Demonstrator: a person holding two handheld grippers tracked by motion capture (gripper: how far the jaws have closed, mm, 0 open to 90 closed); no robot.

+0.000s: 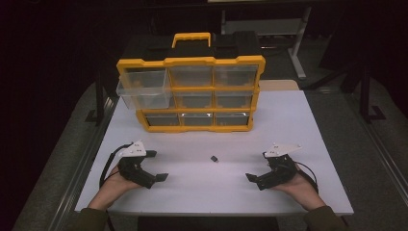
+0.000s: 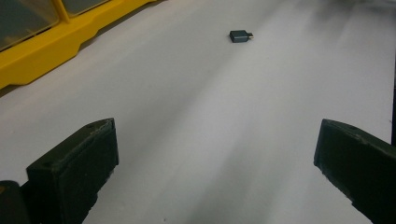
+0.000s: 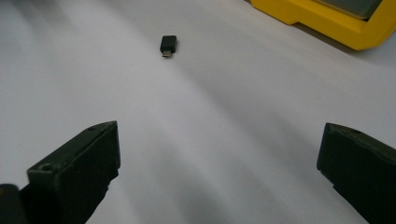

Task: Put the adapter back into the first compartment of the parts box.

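a small dark adapter (image 1: 214, 158) lies flat on the white bench (image 1: 288, 120), in front of the yellow drawer organizer (image 1: 192, 94) and well apart from it. the left gripper (image 1: 157, 166) rests on the bench to the adapter's left, its jaws wide open with nothing between them. the right gripper (image 1: 257, 168) rests to the adapter's right, jaws likewise spread wide and empty. the organizer's top-left drawer (image 1: 144, 94) sticks out from its frame.
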